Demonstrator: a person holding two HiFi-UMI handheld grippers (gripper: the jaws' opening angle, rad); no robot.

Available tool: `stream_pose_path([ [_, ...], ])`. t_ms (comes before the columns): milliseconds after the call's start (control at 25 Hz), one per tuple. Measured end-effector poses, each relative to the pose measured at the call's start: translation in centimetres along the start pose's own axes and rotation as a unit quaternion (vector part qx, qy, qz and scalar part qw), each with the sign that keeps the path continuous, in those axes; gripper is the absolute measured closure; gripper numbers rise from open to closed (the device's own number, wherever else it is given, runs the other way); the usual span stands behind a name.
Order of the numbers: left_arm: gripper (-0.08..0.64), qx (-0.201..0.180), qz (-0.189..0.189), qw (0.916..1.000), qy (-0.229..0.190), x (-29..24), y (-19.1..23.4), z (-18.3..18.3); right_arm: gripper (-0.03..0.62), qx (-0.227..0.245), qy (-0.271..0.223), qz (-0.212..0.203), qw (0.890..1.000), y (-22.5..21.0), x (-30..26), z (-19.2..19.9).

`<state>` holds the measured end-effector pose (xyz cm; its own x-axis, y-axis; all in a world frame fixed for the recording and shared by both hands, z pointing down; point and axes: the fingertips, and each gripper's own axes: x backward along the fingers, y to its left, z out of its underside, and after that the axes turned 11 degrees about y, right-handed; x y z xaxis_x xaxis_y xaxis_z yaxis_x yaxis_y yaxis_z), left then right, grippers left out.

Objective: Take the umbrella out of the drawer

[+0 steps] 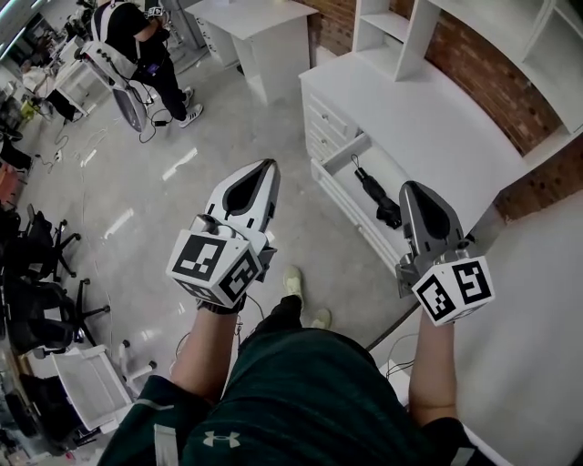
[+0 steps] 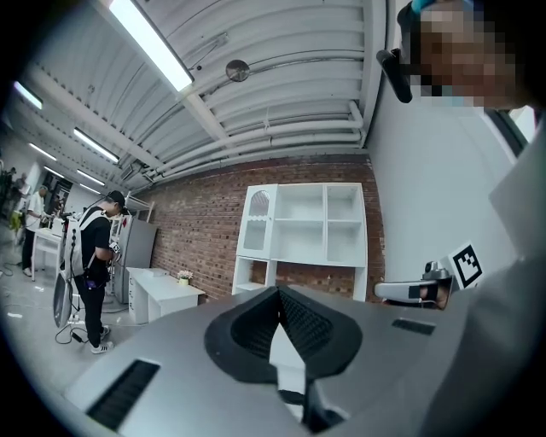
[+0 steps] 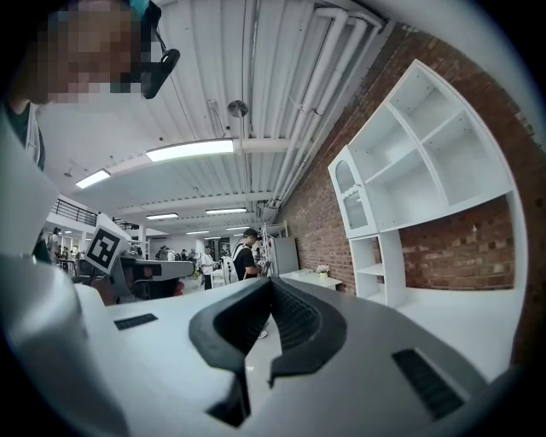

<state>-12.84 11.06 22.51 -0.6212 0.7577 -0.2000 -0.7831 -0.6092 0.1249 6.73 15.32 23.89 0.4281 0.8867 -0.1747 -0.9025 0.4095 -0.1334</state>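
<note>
A black folded umbrella point(image 1: 372, 189) lies inside the open top drawer point(image 1: 339, 157) of a white cabinet, seen in the head view. My right gripper point(image 1: 412, 187) hangs just right of the umbrella's lower end, above the drawer's near part, jaws shut and empty point(image 3: 271, 288). My left gripper point(image 1: 268, 166) is over the floor to the left of the drawer, also shut with nothing held point(image 2: 277, 294). Both point level toward the brick wall. Neither gripper view shows the umbrella.
The white cabinet top point(image 1: 428, 118) carries a white shelf unit point(image 1: 401, 27) against a brick wall. A second white table point(image 1: 264, 41) stands farther back. A person point(image 1: 146, 41) stands at far left beside equipment. Black office chairs point(image 1: 36, 273) and a white cart point(image 1: 91, 382) line the left.
</note>
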Motion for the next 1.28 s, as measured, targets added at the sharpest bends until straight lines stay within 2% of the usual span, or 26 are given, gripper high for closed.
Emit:
stream_pose_path([
  [440, 0.554, -0.001, 0.036, 0.9993, 0.009, -8.4, 4.7, 0.1, 0.588, 0.003, 0.022, 0.033, 0.999, -3.8, -7.0, -0.2],
  [800, 0.554, -0.009, 0.081, 0.9964, 0.023, -15.3, 8.7, 1.5, 0.588, 0.002, 0.058, 0.061, 0.996, -6.0, -14.1, 1.5],
  [1040, 0.554, 0.006, 0.112, 0.9927, 0.046, -18.9, 10.2, 4.0, 0.588, 0.004, 0.112, 0.087, 0.99, -8.2, -16.8, 5.7],
  [1280, 0.554, 0.007, 0.13, 0.9894, 0.065, -22.4, 10.0, 5.9, 0.588, 0.013, 0.181, 0.09, 0.979, -11.8, -18.6, 11.2],
])
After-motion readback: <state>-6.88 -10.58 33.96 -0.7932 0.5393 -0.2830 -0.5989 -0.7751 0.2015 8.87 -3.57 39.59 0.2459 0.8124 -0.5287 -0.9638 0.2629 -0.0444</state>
